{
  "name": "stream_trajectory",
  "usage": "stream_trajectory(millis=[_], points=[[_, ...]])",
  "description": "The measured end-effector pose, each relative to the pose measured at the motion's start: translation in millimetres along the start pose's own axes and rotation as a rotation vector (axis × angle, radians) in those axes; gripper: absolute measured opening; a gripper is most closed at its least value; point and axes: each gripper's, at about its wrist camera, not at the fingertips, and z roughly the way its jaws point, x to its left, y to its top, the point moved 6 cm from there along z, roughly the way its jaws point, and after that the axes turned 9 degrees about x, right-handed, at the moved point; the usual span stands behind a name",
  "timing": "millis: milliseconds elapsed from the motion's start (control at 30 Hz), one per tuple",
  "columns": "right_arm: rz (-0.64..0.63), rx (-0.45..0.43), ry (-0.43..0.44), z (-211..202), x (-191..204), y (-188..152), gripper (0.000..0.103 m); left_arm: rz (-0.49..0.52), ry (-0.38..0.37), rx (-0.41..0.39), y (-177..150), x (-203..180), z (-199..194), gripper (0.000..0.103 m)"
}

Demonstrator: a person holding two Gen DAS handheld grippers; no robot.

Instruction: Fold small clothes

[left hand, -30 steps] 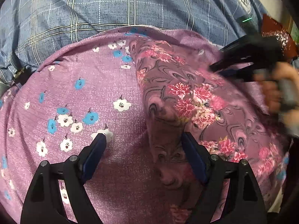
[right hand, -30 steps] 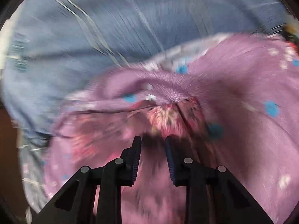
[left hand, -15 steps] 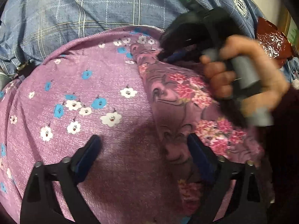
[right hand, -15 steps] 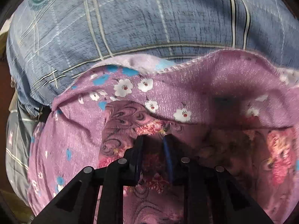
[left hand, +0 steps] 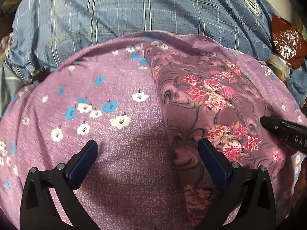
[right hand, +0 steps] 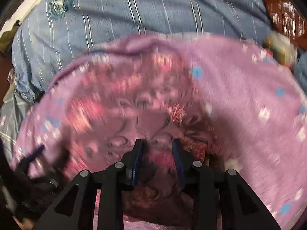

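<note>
A small mauve garment [left hand: 211,95] with pink flowers and dark swirls lies on a purple cloth [left hand: 107,95] printed with white and blue flowers. My left gripper [left hand: 147,151] is wide open just above both, its right finger at the garment's left edge. My right gripper [right hand: 158,145] is partly open low over the garment [right hand: 134,103]; that view is blurred. The right gripper's tip [left hand: 284,130] shows at the right edge of the left wrist view.
A blue plaid sheet [left hand: 134,11] lies beyond the purple cloth [right hand: 249,95]. A dark red shiny packet [left hand: 287,40] and clutter sit at the far right. The left gripper shows dimly at the lower left of the right wrist view [right hand: 28,172].
My right gripper has let go of the garment, opened a little and pulled back from its far corner to its right side. The left gripper stayed open and nearly still.
</note>
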Motion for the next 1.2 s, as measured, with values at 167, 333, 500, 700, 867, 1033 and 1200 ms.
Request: stream_trajectory(millis=[167,333,500,700,867,1033,1200], points=[[-0.015,-0.077,0.039,-17.6,5.2,8.2,0.032,0.060,0.070,-0.039,8.3,-2.7,-11.0,0.103],[0.025,-0.192,0.036,-33.9,6.6,23.8,0.035,0.051,0.018,-0.148,21.4,-3.1,-39.9,0.103],[-0.012,-0.240,-0.055,-43.5,15.9,29.9,0.035,-0.002,0.015,-0.250,36.9,6.1,-66.8,0.103],[-0.083,-0.275,-0.138,-55.2,32.8,27.8,0.040,-0.029,0.069,-0.281,38.7,15.1,-70.5,0.103],[-0.127,-0.296,-0.162,-62.5,44.2,24.2,0.040,-0.044,0.079,-0.304,38.1,17.7,-76.4,0.103],[-0.133,-0.326,-0.174,-71.8,47.9,20.9,0.041,-0.052,0.088,-0.319,36.9,19.1,-81.1,0.103],[-0.150,-0.346,-0.226,-74.9,49.7,17.8,0.041,-0.054,0.087,-0.322,37.0,18.5,-81.3,0.103]])
